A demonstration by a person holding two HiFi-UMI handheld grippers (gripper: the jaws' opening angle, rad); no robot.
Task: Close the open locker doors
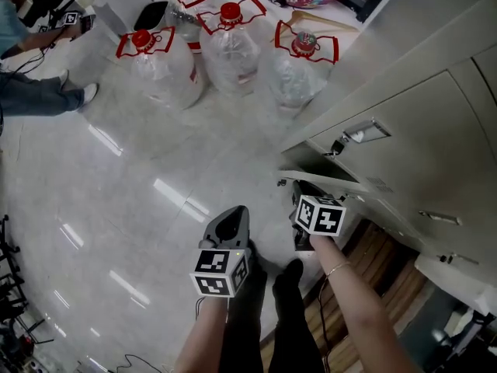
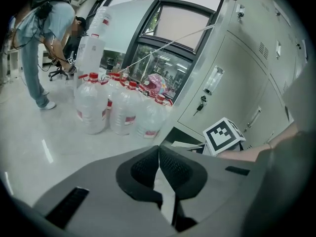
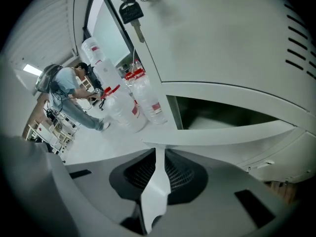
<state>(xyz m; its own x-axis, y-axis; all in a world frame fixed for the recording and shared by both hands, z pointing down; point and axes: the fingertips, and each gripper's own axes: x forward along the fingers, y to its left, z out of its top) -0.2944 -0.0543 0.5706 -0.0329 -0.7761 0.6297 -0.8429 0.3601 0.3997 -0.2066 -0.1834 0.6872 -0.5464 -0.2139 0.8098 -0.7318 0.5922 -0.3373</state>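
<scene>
Right gripper view shows the right hand-held gripper (image 3: 157,154) clamped on the thin free edge of the open locker door (image 3: 222,135). The door stands swung out from a dark compartment low in the bank of grey lockers (image 1: 419,115), under a door with a key (image 3: 132,11) in its lock. The left hand-held gripper (image 2: 159,154) hangs over the floor, jaws together on nothing. That door looks like light sheet metal: stiff enough to push, smooth and likely slippery in the pads, swinging easily on its hinge. Holding the free edge, far from the hinge, seems the sensible spot.
</scene>
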